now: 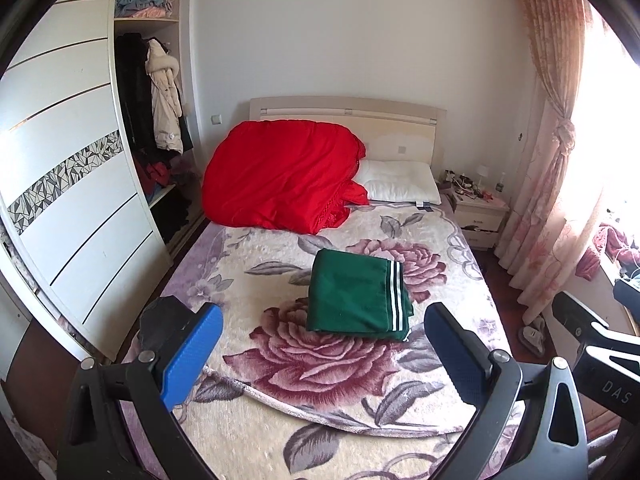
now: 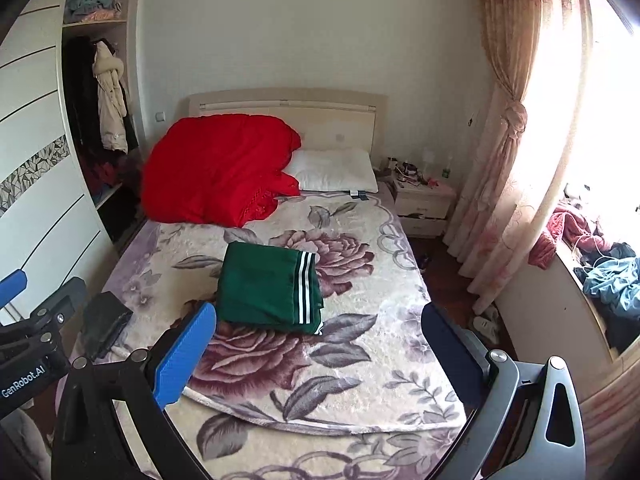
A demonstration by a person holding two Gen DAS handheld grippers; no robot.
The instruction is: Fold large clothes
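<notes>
Lying folded: green garment with white stripes along one edge, a neat rectangle in the centre of both frames, flat on the floral blanket.
Left tongs: fingers spread wide apart, nothing between them, held above the near end of the bed, well apart from the garment.
Left pads: blue, at the lower left and lower right of the left wrist view, framing the garment from below.
Right tongs: fingers likewise wide apart and gripping nothing, low in the right wrist view, short of the garment.
Each seen by the other: part of the right device sits at the lower right edge of the left view; the left device, with white lettering, sits at the lower left edge of the right view.
Red quilt: bunched in a heap at the head of the bed, left of centre, leaning toward the headboard.
White pillow: just beside the quilt, to its right, partly overlapped by it.
Wardrobe: left side of the frame, open, coats hanging, clothes piled on its top shelf.
Nightstand: right of the bed, cluttered with small items too small to tell.
Curtain: pink floral, tied back, at the right edge beside a bright window.
</notes>
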